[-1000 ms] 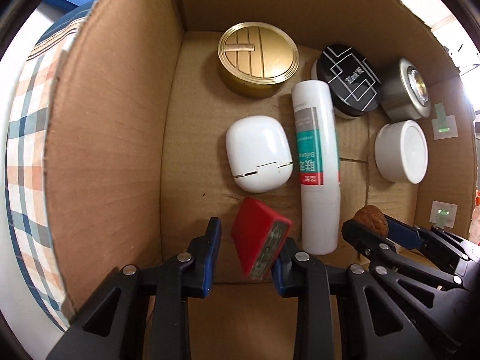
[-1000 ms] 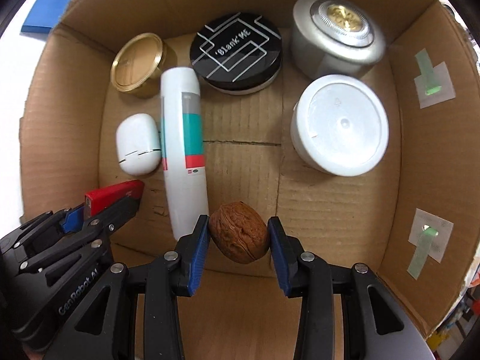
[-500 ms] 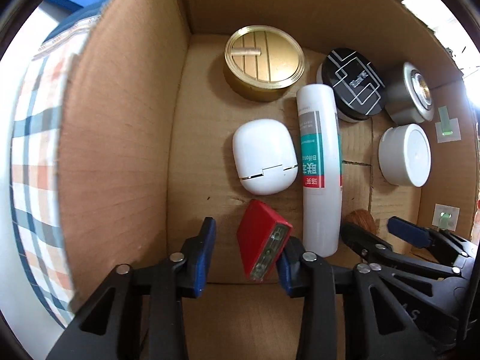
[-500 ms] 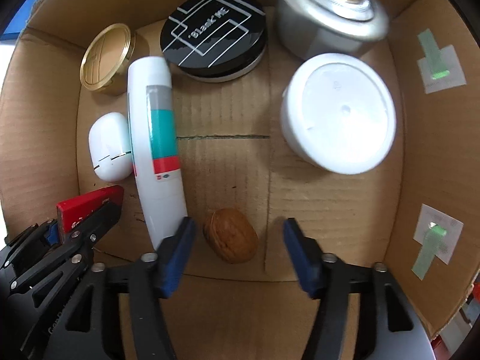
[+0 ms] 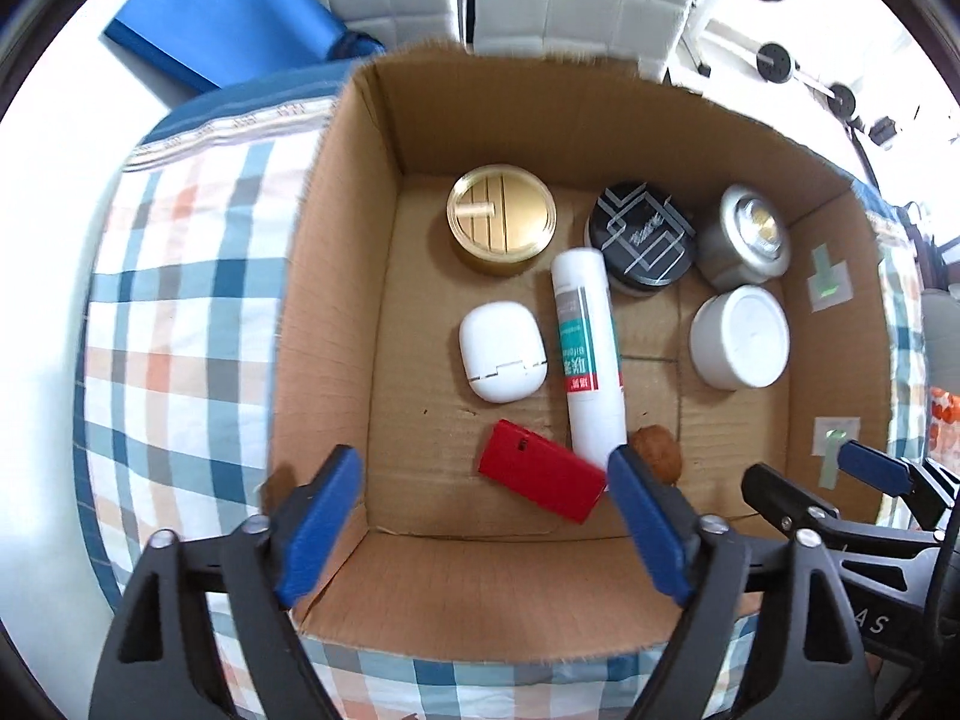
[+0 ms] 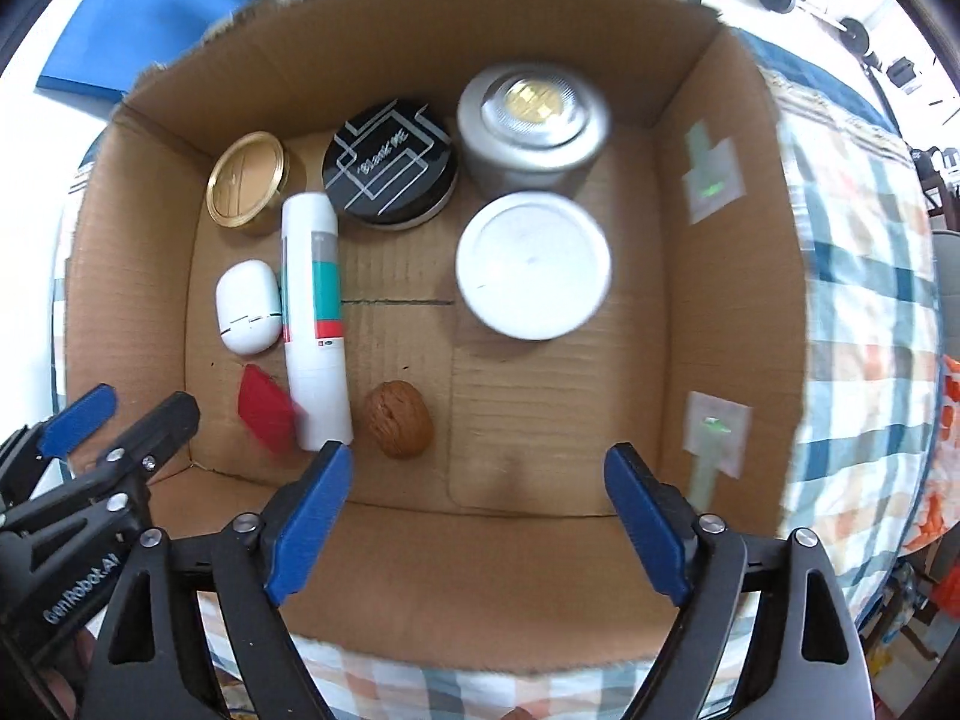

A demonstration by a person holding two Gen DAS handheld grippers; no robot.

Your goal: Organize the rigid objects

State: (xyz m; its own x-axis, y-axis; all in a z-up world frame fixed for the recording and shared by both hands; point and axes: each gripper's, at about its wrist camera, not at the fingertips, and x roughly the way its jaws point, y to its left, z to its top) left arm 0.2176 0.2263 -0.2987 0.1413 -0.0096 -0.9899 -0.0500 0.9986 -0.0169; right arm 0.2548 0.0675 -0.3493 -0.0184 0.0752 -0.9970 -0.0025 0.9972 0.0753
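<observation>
A cardboard box [image 5: 336,300] [image 6: 720,300] holds the objects. A red flat case [image 5: 540,477] [image 6: 264,414] lies on the box floor near the front, beside a white tube [image 5: 587,354] [image 6: 313,312]. A walnut [image 5: 657,461] [image 6: 399,426] lies right of the tube. My left gripper [image 5: 486,522] is open and empty above the box's front edge. My right gripper [image 6: 477,516] is open and empty, raised above the front edge.
Inside the box are also a gold tin [image 5: 501,225], a white earbud case [image 5: 503,351], a black round tin [image 5: 642,246], a silver tin [image 5: 747,237] and a white jar [image 5: 739,343]. The box stands on a plaid cloth [image 5: 180,330].
Both grippers opened and let go: the red case and the walnut now lie on the box floor. Both grippers pulled back and up out of the box.
</observation>
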